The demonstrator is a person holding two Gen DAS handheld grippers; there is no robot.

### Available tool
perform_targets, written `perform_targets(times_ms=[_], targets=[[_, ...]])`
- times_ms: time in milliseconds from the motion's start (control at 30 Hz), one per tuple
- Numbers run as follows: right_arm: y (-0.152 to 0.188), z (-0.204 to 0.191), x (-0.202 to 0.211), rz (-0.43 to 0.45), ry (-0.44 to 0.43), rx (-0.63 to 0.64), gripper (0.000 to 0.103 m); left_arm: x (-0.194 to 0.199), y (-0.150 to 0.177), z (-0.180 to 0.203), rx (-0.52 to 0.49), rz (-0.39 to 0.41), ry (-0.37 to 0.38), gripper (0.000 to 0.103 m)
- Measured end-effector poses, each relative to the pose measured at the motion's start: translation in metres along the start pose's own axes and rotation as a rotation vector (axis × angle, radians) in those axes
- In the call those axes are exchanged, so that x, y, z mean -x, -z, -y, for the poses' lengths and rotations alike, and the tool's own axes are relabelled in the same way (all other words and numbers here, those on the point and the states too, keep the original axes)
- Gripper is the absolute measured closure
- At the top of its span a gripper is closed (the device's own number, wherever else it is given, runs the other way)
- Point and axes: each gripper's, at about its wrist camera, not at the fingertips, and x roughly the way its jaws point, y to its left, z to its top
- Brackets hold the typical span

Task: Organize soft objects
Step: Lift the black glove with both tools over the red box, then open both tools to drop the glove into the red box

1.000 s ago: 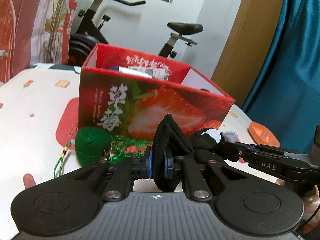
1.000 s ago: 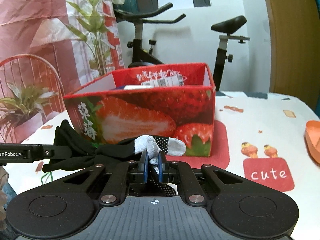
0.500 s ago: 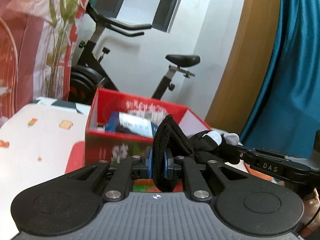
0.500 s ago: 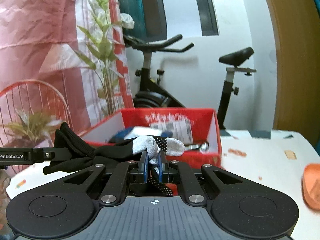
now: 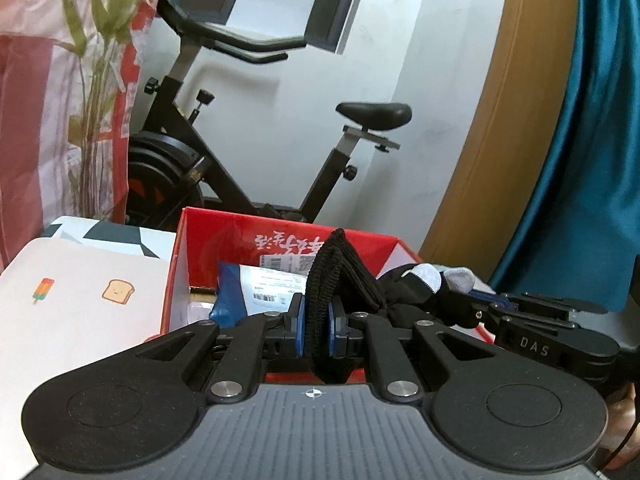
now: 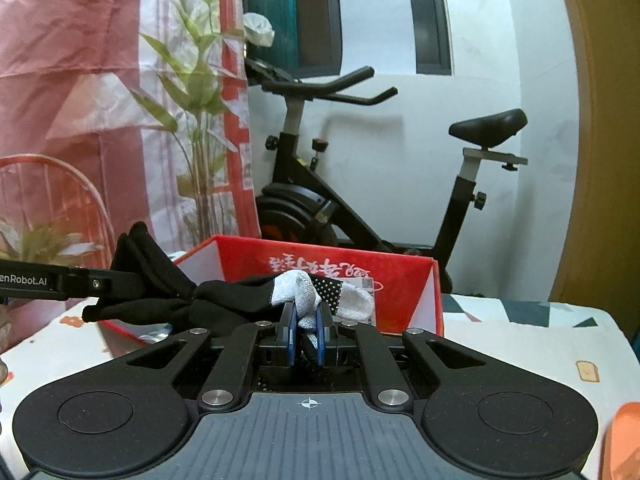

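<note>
Here, your left gripper (image 5: 316, 330) had its jaws clenched on the ribbed black cuff of the glove (image 5: 340, 276), the knit bunched up and standing above the blue pads (image 5: 297, 330). Your right gripper (image 6: 306, 334) had its jaws clamped on the grey fingertip end of the same glove (image 6: 240, 296), with one dotted finger poking out past them to the right. Between the two grips the glove ran roughly sideways, cuff toward your left and fingers toward your right, slightly slack and twisted in the middle instead of taut.

The relation that mattered was glove to box. The red box (image 6: 400, 280) lay just ahead of both sets of jaws and below them, its open top facing up, so the glove hung at about rim height over the near wall. Its long axis ran along the box's width, which I judged suited a straight drop. Neither hand looked clearly nearer; the right gripper seemed more centred on the opening, the left nearer the box's left part.

Inside the box, ahead of your left jaws, a blue-and-white packet (image 5: 256, 288) already took up the left part of the floor. The box stood on the patterned tabletop (image 5: 80, 292). Beyond it stood an exercise bike (image 6: 360, 184) against the white wall.
</note>
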Motion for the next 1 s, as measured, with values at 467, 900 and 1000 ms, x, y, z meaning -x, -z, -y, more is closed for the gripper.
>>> perform_targets(times_ms=[467,900,1000], targets=[[-0.019,0.022,-0.092,-0.135,0.064,0.020,0.094,-0.079,-0.026,-0.023,-0.008,-0.117,-0.025,0.090],[-0.011,0.019,-0.092,-0.134,0.161,0.058,0.036,-0.070,-0.030,-0.029,-0.052,-0.090,-0.079,0.030],[-0.012,0.017,-0.077,-0.113,0.162,0.060,0.018,-0.061,-0.031,-0.024,-0.066,-0.073,-0.085,0.017]])
